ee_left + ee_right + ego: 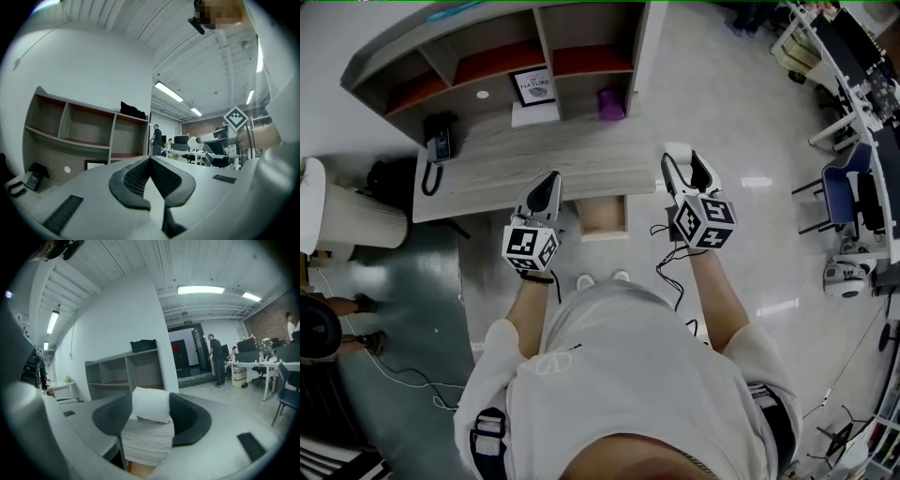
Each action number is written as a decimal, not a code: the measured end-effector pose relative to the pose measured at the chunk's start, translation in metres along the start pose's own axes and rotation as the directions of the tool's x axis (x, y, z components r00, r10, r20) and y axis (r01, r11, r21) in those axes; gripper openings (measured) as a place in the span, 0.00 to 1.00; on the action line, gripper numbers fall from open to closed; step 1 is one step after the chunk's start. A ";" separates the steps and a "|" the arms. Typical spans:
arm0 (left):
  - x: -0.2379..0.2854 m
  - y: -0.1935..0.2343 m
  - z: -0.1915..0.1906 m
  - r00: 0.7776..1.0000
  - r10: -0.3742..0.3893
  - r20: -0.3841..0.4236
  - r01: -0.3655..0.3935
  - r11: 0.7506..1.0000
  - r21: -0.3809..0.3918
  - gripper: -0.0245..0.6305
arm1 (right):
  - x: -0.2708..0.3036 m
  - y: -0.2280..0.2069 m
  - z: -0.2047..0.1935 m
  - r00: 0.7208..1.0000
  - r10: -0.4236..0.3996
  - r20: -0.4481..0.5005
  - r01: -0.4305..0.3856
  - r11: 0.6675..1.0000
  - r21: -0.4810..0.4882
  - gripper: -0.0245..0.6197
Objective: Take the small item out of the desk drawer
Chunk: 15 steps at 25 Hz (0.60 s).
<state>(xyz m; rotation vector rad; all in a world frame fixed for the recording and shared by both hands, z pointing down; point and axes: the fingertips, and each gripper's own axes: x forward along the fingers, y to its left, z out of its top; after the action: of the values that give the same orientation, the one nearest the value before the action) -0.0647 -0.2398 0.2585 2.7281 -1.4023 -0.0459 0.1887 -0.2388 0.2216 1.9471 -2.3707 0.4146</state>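
My right gripper (687,167) is held above the right end of the grey desk (487,173), shut on a small white block (679,154). In the right gripper view the white block (151,404) sits squarely between the two dark pads of my right gripper (151,412). Below the desk's front edge the wooden drawer (603,217) stands pulled out. My left gripper (550,180) hovers over the desk's front edge, left of the drawer. In the left gripper view the tips of my left gripper (150,159) meet with nothing between them.
On the desk stand a black telephone (438,146), a framed picture (533,87) and a purple object (610,103) under the shelf unit (502,56). A white round stand (347,217) is at the left, and chairs (844,192) and tables are at the right. People stand far off.
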 end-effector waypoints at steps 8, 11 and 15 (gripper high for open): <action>0.007 0.000 0.020 0.999 -0.005 0.046 0.004 1.000 0.009 0.04 | 0.005 0.008 0.021 0.999 0.031 0.040 -0.031 1.000 -0.006 0.42; 0.008 0.003 0.021 0.999 0.000 0.046 0.000 1.000 0.008 0.04 | 0.009 0.008 0.024 0.998 0.035 0.046 -0.035 0.999 0.001 0.42; 0.011 0.006 0.026 0.998 0.007 0.057 -0.008 1.000 0.008 0.04 | 0.013 0.008 0.030 0.998 0.037 0.050 -0.037 0.999 -0.001 0.42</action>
<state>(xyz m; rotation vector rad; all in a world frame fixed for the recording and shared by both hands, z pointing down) -0.0650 -0.2538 0.2330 2.7488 -1.4301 -0.1184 0.1825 -0.2569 0.1944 1.9385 -2.4410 0.3712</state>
